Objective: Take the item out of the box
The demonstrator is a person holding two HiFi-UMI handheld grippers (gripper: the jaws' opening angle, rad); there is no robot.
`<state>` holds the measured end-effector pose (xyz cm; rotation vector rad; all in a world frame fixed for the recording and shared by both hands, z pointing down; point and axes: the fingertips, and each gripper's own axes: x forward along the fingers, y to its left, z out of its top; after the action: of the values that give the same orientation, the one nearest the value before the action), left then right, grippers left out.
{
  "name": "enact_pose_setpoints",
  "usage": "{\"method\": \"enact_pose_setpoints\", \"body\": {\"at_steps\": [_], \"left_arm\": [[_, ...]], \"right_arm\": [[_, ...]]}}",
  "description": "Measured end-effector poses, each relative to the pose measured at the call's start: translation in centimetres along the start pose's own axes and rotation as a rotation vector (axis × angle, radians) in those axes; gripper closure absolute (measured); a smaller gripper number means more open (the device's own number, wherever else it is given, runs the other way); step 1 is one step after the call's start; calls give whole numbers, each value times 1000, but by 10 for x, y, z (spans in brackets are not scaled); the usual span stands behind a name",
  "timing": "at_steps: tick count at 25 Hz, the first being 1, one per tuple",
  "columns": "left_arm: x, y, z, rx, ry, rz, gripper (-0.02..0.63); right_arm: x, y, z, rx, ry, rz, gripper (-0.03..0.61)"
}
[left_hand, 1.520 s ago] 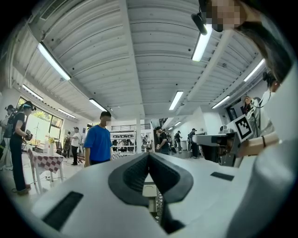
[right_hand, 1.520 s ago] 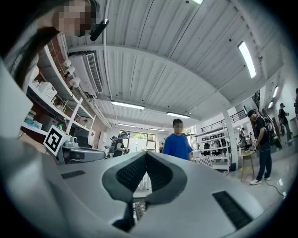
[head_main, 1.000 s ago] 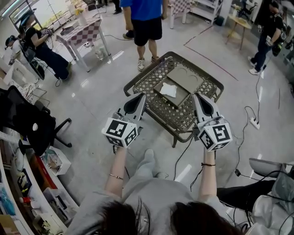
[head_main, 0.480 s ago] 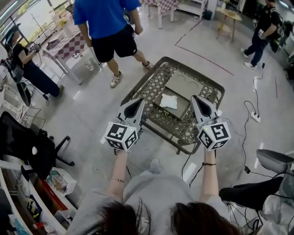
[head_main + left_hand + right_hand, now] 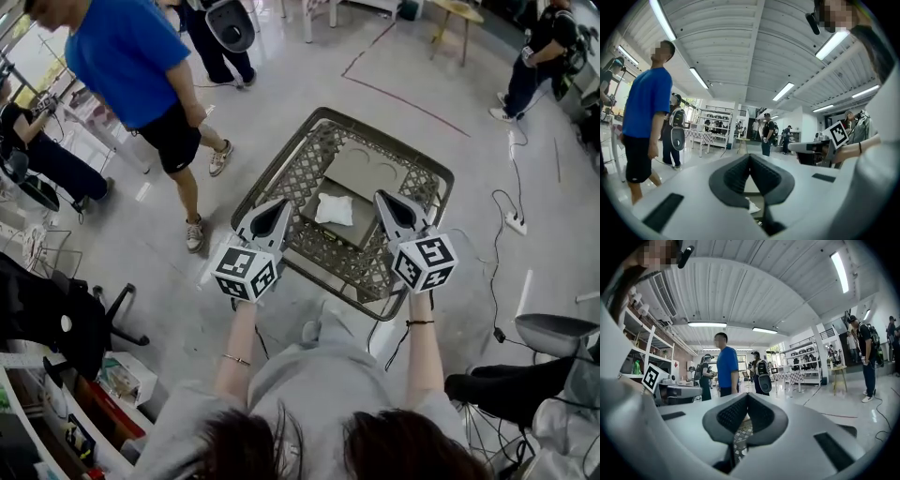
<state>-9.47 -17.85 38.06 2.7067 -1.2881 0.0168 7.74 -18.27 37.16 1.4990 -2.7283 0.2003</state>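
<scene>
Both the left gripper [image 5: 284, 201] and right gripper [image 5: 379, 195] are clenched empty, with the open box [image 5: 370, 169] and its white pouch [image 5: 334, 209] between their fingertips.

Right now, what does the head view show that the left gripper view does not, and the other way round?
Only the head view: the whole table from above, the open box on it, and a power strip on the floor. Only the left gripper view: ceiling lights and shelves. Both: the person in blue, the left tool, the right tool, and the white item, which is only a sliver in the left gripper view.
</scene>
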Motion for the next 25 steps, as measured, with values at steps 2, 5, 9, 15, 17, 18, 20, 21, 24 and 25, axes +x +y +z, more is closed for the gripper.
{"method": "enact_pose_setpoints", "body": {"at_steps": [2, 5, 9, 15, 17, 18, 20, 21, 24, 25], "left_arm": [[14, 8, -11, -18, 27, 2, 597], [37, 16, -25, -45, 58, 5, 596], [58, 16, -47, -83, 109, 12, 597], [82, 30, -81, -122, 176, 7, 596], [87, 35, -94, -136, 203, 2, 597], [91, 38, -100, -143, 214, -1, 596], [98, 41, -112, -165, 232, -6, 596], [101, 42, -118, -178, 243, -9, 597], [106, 43, -140, -211, 280, -22, 597], [108, 43, -146, -220, 293, -27, 596]], "right_arm": [[15, -11, -13, 26, 36, 8, 558], [35, -28, -28, 57, 76, 23, 558], [48, -47, -47, 97, 126, 48, 558], [79, -59, -85, 153, 210, 72, 558], [89, -57, -101, 169, 242, 82, 558], [94, -58, -108, 176, 255, 84, 558], [102, -60, -121, 196, 279, 78, 558], [106, -62, -127, 212, 291, 72, 558], [114, -66, -153, 260, 336, 45, 558], [116, -68, -162, 270, 357, 34, 558]]}}
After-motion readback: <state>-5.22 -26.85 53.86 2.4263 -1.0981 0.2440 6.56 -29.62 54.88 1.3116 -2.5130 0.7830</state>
